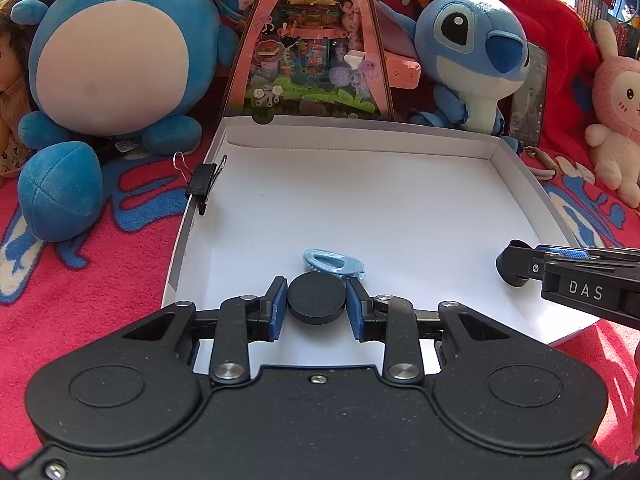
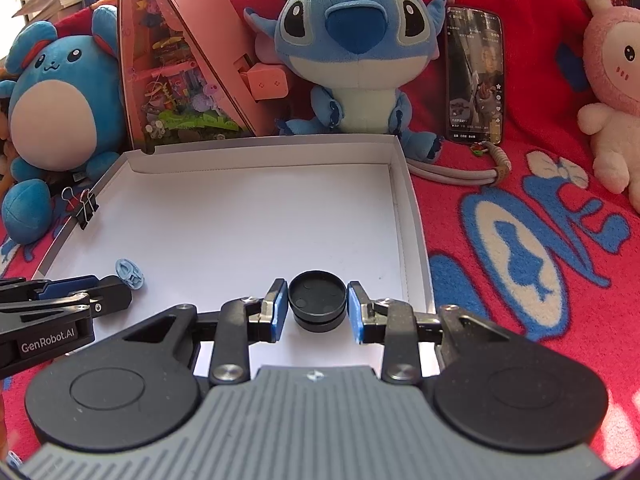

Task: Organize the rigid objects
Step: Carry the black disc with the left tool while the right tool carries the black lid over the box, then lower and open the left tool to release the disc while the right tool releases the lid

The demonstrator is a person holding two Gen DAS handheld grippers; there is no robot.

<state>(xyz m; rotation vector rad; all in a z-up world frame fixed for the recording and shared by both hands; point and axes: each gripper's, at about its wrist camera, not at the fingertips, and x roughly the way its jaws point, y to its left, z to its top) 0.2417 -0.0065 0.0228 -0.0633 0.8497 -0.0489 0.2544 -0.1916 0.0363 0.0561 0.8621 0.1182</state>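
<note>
A shallow white box lid (image 1: 360, 200) lies on a red blanket; it also shows in the right wrist view (image 2: 248, 216). My left gripper (image 1: 316, 298) is shut on a flat black disc (image 1: 316, 298) low over the box's near part. A light blue plastic piece (image 1: 334, 262) lies just beyond it, and shows in the right wrist view (image 2: 130, 272). My right gripper (image 2: 317, 302) is shut on a black round cap (image 2: 317, 300), hollow side up, near the box's right wall. It shows from the side in the left wrist view (image 1: 514, 266).
A black binder clip (image 1: 204, 184) sits on the box's left wall. Plush toys stand behind: a round blue one (image 1: 116, 52), Stitch (image 2: 356, 48), a pink rabbit (image 2: 612, 80). A pink triangular display (image 1: 316, 40) and a phone (image 2: 474, 76) lean at the back.
</note>
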